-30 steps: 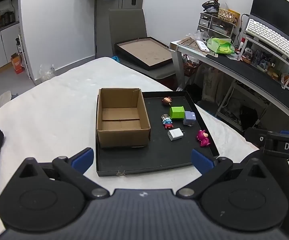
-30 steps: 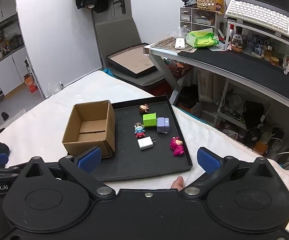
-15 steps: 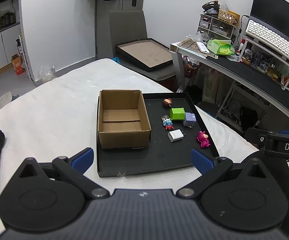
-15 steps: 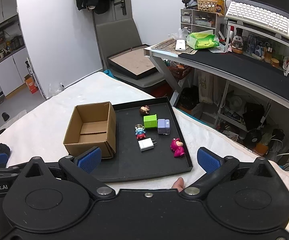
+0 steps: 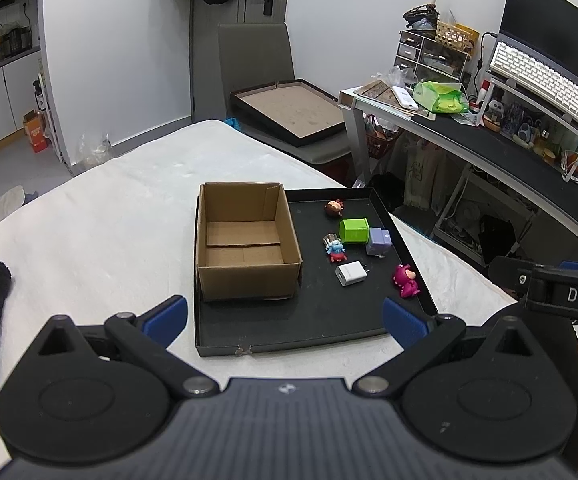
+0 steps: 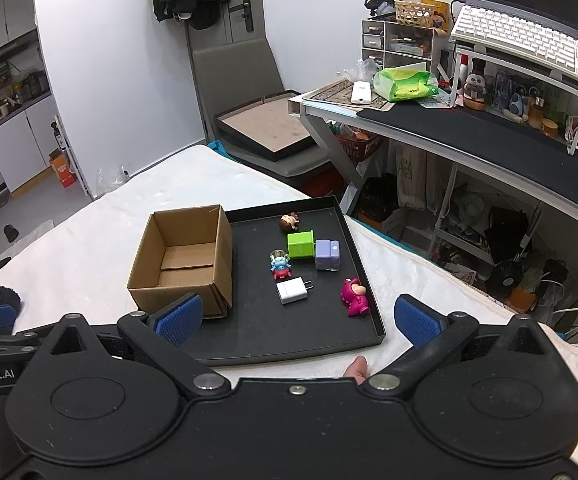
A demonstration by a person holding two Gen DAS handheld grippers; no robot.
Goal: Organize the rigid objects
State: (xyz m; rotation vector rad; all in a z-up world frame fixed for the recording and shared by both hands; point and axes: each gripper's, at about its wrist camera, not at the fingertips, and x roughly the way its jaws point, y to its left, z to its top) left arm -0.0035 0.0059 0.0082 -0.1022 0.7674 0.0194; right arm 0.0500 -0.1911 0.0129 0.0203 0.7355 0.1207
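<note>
Six small rigid items, among them a white charger (image 6: 292, 290) and a pink figure (image 6: 354, 297), lie loose right of the empty cardboard box (image 6: 185, 258) on the black tray (image 6: 289, 350), presumably awaiting boxing, while left gripper (image 5: 285, 318) and right gripper (image 6: 297, 316) hover wide open, holding nothing.

Left gripper (image 5: 285, 320): matte black body, ribbed dark grey centre panel, two round disc housings, triangular recesses at the link arms, silver pivot pins, a small emblem at the panel's top edge, too small to read. Blue textured pads (image 5: 167, 318).

Right gripper (image 6: 297, 318): black smooth body, same twin discs and silver pins, one centre screw. Blue cross-hatched pads (image 6: 419, 320). White lettering reads "DAS" on its side bar in the left view; the left unit's bar shows "nRobot.AI".
</note>
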